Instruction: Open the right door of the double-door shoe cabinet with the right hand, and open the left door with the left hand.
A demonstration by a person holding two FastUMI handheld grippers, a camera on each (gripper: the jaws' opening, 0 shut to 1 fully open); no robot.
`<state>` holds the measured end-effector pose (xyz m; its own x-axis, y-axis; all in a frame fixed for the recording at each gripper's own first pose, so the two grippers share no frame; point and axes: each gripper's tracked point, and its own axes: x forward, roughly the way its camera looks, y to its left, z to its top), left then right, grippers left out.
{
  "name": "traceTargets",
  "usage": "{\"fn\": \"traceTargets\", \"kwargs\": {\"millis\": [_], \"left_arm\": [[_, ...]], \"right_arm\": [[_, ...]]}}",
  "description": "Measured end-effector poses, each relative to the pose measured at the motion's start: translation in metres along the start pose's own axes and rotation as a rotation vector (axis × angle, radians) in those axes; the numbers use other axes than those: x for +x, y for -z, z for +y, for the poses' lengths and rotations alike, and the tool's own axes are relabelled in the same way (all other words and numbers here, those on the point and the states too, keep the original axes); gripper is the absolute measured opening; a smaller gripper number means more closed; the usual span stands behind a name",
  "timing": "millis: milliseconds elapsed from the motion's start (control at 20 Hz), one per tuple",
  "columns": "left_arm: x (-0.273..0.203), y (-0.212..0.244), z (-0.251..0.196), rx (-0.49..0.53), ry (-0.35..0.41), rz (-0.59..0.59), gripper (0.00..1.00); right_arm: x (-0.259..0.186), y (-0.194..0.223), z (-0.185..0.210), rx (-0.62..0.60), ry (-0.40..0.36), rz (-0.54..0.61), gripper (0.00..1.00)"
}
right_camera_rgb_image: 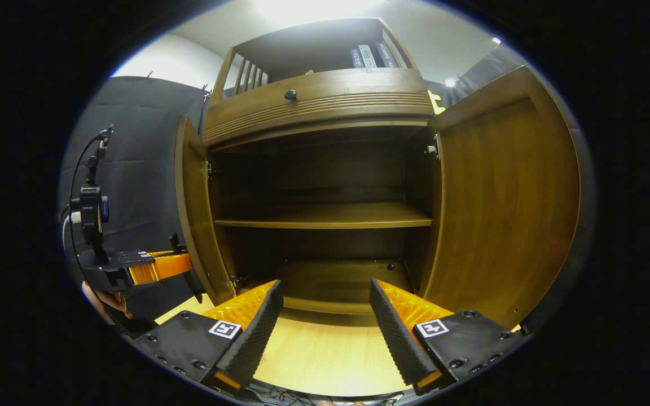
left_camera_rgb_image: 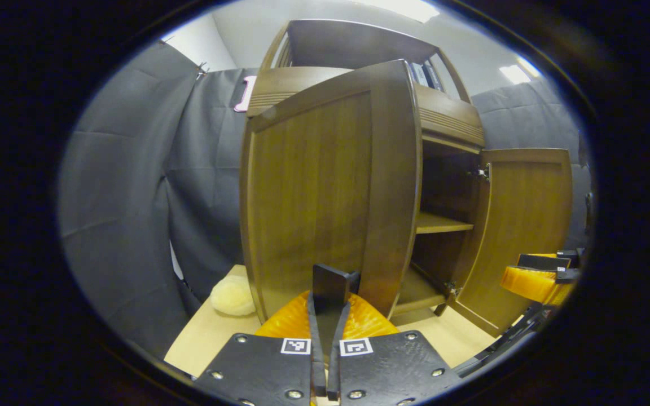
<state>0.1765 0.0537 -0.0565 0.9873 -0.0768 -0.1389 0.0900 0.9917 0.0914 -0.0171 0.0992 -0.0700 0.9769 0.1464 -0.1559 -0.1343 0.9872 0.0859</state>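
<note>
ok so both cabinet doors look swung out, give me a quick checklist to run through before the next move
1. Right door open: ok, swung wide, hinges showing.
2. Left door open: ok, swung out, seen edge-on in the right gripper view.
3. Left gripper grip: fingers closed together at the left door's lower edge; whether they pinch the door or a handle, cannot tell.
4. Right gripper free: ok, fingers spread apart, nothing between them, facing the cabinet interior.
5. Grippers apart from each other: ok, the left gripper sits beyond the left door, away from the right one.
6. Path near the left door: cannot tell; a pale fluffy object lies on the floor beside it.
</note>
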Motion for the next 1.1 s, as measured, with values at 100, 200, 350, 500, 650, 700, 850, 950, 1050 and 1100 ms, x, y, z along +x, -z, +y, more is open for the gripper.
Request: {"fn": "traceTargets", "kwargs": {"millis": [100,200,350,500,650,700,850,950,1050,1100], "left_arm": [[-0.006,0.000,0.008,0.002,0.000,-0.008,0.04],[-0.012,0.000,0.015,0.005,-0.006,-0.012,0.05],[-0.021,0.000,0.028,0.010,-0.018,-0.021,0.04],[-0.030,0.000,0.042,0.015,-0.018,-0.043,0.03],[-0.038,-0.001,0.054,0.005,0.002,-0.070,0.04],[-0.039,0.000,0.059,0.007,-0.002,-0.076,0.04],[-0.050,0.000,0.077,0.031,-0.023,-0.090,0.03],[-0.054,-0.001,0.091,0.017,-0.034,-0.112,0.02],[-0.057,-0.001,0.103,-0.002,-0.043,-0.133,0.02],[-0.058,0.002,0.112,0.008,-0.051,-0.136,0.02]], "right_arm": [[0.000,0.001,0.005,0.000,-0.012,0.004,0.93],[0.002,0.003,0.009,0.000,-0.023,0.009,0.95],[0.002,0.001,0.011,0.000,-0.023,0.005,0.92],[0.002,0.002,0.010,0.000,-0.020,0.007,0.93],[0.003,0.007,0.010,0.001,-0.021,0.022,0.93],[0.003,0.008,0.012,-0.001,-0.023,0.027,0.93],[0.006,0.007,0.018,-0.005,-0.037,0.026,0.93],[0.007,0.007,0.024,-0.008,-0.047,0.025,0.93],[0.009,0.008,0.029,-0.009,-0.061,0.030,0.93],[0.010,0.008,0.031,-0.011,-0.067,0.031,0.93]]}}
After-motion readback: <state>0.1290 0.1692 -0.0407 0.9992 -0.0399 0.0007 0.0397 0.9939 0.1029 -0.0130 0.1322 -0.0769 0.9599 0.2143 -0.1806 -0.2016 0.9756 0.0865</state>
